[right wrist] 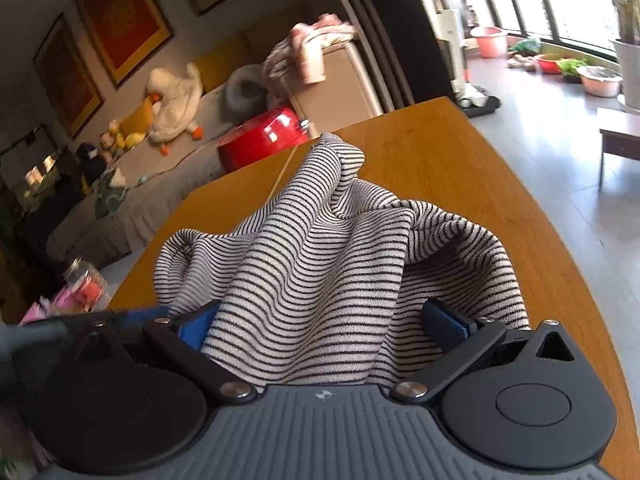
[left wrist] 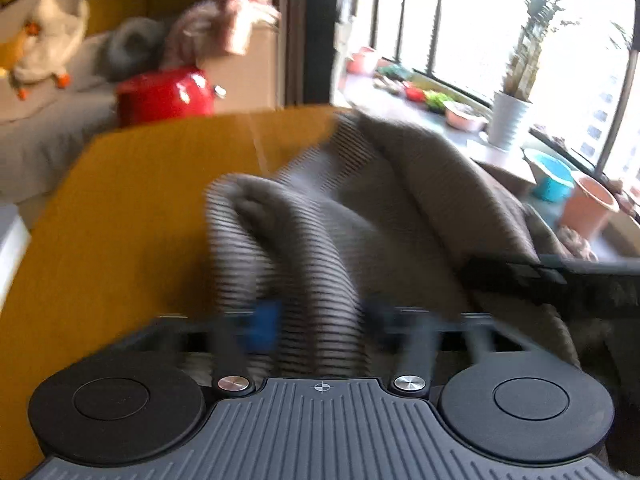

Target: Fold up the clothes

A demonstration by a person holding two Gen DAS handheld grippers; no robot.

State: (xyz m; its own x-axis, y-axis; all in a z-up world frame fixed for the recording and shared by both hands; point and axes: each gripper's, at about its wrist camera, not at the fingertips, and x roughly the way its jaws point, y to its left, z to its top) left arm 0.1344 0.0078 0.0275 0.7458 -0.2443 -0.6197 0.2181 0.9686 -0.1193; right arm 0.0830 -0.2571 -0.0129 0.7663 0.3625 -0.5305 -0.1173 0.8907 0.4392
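Left wrist view is smeared with blur, but I can make out my left tongs [left wrist: 320, 316] with the striped garment [left wrist: 304, 240] bunched between the two blue pads [left wrist: 264, 320]. The pads stand a moderate way apart, with a thick roll of cloth filling the gap, so this pair is clenched on the fabric rather than released. Ahead of these tongs the cloth rises in soft folds over the wooden table [left wrist: 140, 200], and to their right a dark blurred bar crosses the cloth; I cannot tell what it is.

From the right wrist camera the picture is sharp. My right tongs [right wrist: 320, 328] hold their blue pads [right wrist: 196, 328] wide apart, and the striped garment [right wrist: 320, 260] pours through the gap and over the body of the tool. The cloth touches both pads and fills the space between them; I read this as a grip on a fat bundle of fabric. Ahead of these tongs the garment lies heaped on the wooden table [right wrist: 460, 168], one corner peaked up at the far end.

Beyond the table, ahead and to the left of the right tongs, sits a red pot [right wrist: 264, 140], and further left a white plush goose [right wrist: 176, 100] lies on a grey sofa [right wrist: 120, 208]
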